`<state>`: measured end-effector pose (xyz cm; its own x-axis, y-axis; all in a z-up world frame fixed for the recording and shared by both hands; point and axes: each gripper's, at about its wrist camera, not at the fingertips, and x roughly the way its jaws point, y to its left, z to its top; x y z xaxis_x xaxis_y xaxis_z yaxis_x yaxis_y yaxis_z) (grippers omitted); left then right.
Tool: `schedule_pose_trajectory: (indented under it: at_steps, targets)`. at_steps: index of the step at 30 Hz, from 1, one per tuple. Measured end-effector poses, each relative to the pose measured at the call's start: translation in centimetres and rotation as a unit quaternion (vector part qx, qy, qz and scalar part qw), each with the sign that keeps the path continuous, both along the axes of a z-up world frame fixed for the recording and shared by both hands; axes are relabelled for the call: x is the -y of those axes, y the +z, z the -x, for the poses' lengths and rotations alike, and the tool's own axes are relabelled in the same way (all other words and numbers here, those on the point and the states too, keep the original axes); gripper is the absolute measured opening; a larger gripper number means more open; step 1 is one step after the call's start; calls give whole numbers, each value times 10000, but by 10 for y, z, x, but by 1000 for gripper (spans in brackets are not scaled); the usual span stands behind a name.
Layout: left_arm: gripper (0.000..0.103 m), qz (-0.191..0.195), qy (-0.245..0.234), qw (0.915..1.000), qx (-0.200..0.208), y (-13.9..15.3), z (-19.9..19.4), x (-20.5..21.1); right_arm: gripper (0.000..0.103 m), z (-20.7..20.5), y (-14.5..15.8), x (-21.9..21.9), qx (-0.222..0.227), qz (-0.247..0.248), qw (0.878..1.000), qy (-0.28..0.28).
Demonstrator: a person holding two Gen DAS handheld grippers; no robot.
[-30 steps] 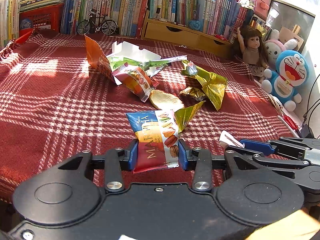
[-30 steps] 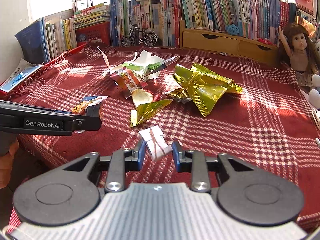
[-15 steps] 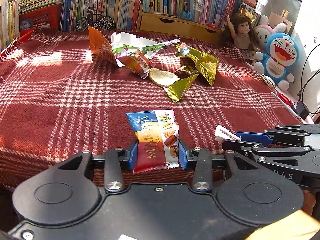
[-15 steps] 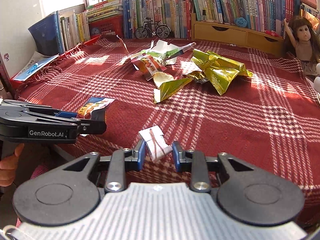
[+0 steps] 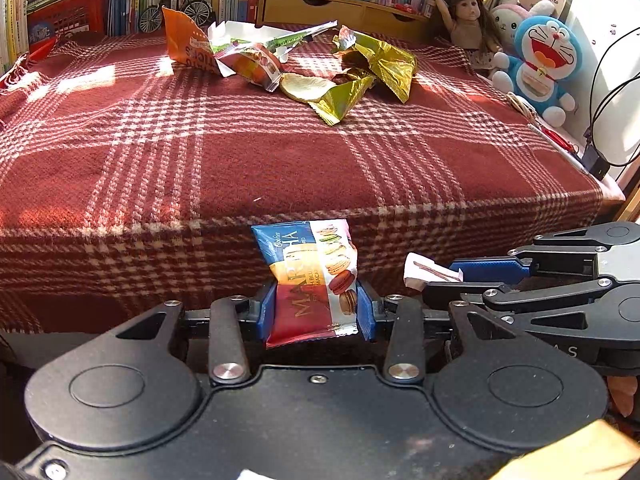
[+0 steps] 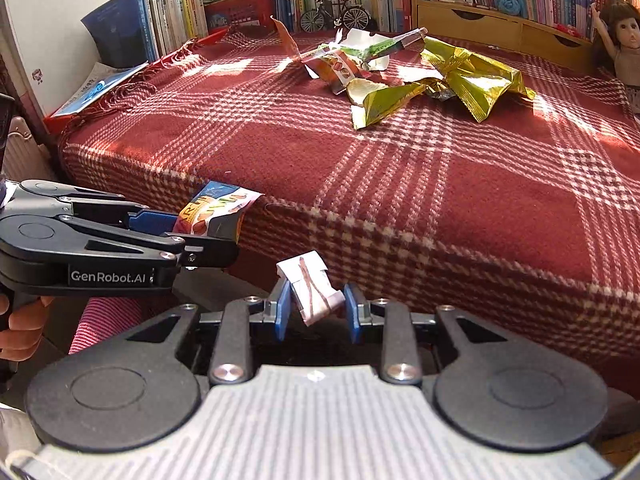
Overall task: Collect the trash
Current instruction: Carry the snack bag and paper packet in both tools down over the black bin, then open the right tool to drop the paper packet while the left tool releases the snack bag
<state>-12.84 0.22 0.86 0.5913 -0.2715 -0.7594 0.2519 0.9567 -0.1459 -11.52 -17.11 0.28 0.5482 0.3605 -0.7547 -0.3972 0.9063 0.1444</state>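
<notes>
The left gripper (image 5: pixel 316 312) is clamped on a glossy blue-and-red macaron snack packet (image 5: pixel 312 276), and the right gripper (image 6: pixel 314 312) pinches a small folded white paper scrap (image 6: pixel 310 286), both held off the front edge of the red plaid blanket (image 6: pixel 440 168). Both loads look light and slippery, so I'd keep the jaws tight and carry them level to whatever bin awaits out of view. The crumpled gold foil wrappers (image 5: pixel 376 68) lie far back on the blanket.

A dark red woven blanket with white plaid lines (image 5: pixel 280 160) fills the middle. At 12 o'clock lie crumpled gold foil wrappers (image 5: pixel 380 64) and an orange snack bag (image 5: pixel 186 42). At 6 o'clock, blue gripper pads (image 5: pixel 365 312) flank a blue, yellow and red macaron packet (image 5: pixel 316 280). At 2 o'clock sits a blue-and-white plush cat (image 5: pixel 540 64).
</notes>
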Motion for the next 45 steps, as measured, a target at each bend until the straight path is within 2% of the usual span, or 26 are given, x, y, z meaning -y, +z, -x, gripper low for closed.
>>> schedule_pose_trajectory:
  at_steps: [9, 14, 22, 31, 45]
  targets:
    - [39, -42, 80, 9990, -442, -26, 10, -2, 35, 10, -29, -8, -490, 95, 9986, 152]
    - [39, -379, 29, 9967, -719, -44, 13, 2, 35, 10, -44, -9, -786, 101, 9967, 154]
    - [39, -581, -15, 9888, -1375, -75, 11, 2, 35, 6, -67, -8, -1259, 100, 9920, 73]
    - [39, -655, -92, 9755, -2098, -106, 11, 4, 35, 3, -78, -11, -1545, 112, 9879, 55]
    - [39, -727, -201, 9653, -2500, -127, 13, 9, 37, 2, -88, -13, -1792, 149, 9837, 3]
